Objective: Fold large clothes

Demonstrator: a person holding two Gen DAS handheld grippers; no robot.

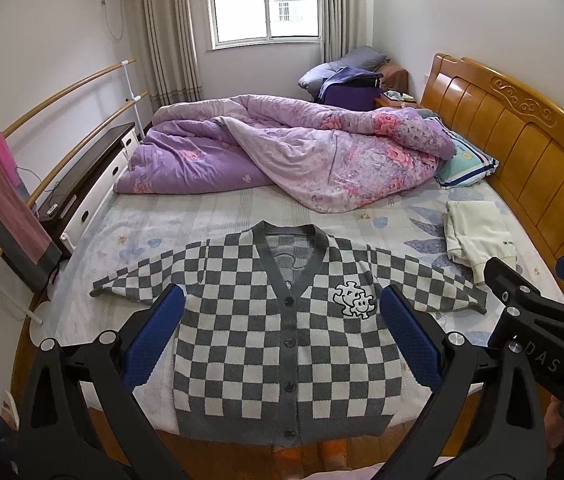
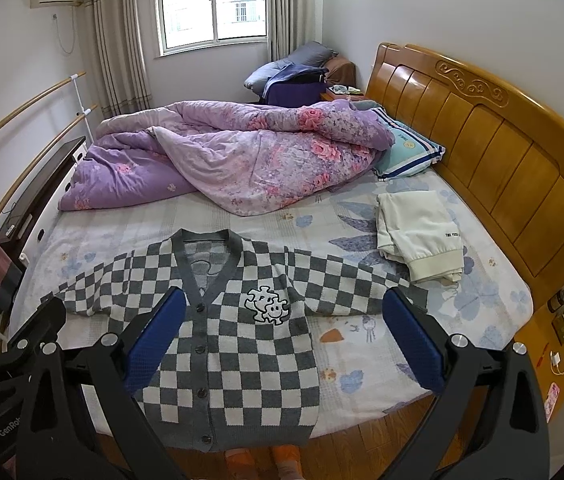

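Note:
A grey and white checkered cardigan (image 1: 282, 344) lies flat and buttoned on the bed, sleeves spread to both sides, its hem hanging over the near edge. It also shows in the right wrist view (image 2: 234, 352). My left gripper (image 1: 282, 336) is open and empty, held above the cardigan's body. My right gripper (image 2: 282, 340) is open and empty, above the cardigan's right half. The right gripper's body shows at the right edge of the left wrist view (image 1: 542, 320).
A folded cream garment (image 2: 418, 232) lies on the bed near the wooden headboard (image 2: 482, 136). A crumpled purple floral quilt (image 2: 222, 160) fills the far half of the bed. A pillow (image 2: 406, 152) lies by the headboard. A bedside table (image 2: 550, 344) stands at right.

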